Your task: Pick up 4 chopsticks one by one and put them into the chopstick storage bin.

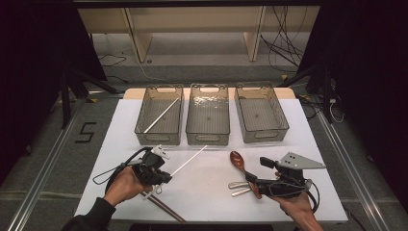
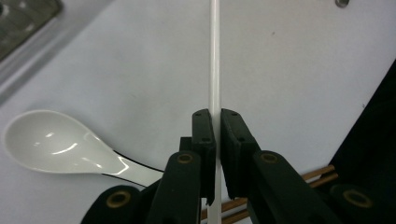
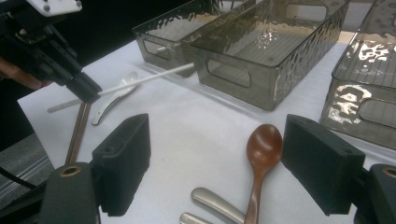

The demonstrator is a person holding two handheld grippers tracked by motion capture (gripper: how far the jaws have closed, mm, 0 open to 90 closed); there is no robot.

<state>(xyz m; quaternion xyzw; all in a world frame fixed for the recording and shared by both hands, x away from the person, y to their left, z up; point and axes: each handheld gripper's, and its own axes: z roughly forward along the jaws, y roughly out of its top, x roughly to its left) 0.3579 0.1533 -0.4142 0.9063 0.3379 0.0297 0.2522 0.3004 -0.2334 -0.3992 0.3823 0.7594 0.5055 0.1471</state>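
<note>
High view: at the near edge of the white table point(image 1: 216, 192), a person's left hand point(image 1: 126, 185) lifts the left gripper point(image 1: 161, 178), its jaws pinched tight on a white chopstick point(image 1: 188, 161). The stick's long axis runs up and to the right from the jaws, its free tip pointing at the gap between the left bin point(image 1: 159, 115) and the middle bin point(image 1: 208, 114). A pair of brown chopsticks point(image 1: 163, 207) lies on the table just below that gripper. Across the table, the right gripper point(image 1: 262, 175) hangs with its jaws spread wide and empty over a brown wooden spoon point(image 1: 239, 161) and two metal handles point(image 1: 239, 188).

In the left gripper view, the chopstick point(image 2: 215, 70) stands straight up out of the closed pads point(image 2: 205, 135), with a white ceramic spoon point(image 2: 51, 144) lying on the table to one side.

Farther back, the left bin already holds a matching white chopstick point(image 1: 161, 115), laid slantwise; the middle and the right bin point(image 1: 262, 113) look empty. The left bin lies ahead and slightly left of the held stick's tip, and the left hand is plainly the nearer one, so the stick would likely have to travel forward and swing a little leftward to join its mate.
</note>
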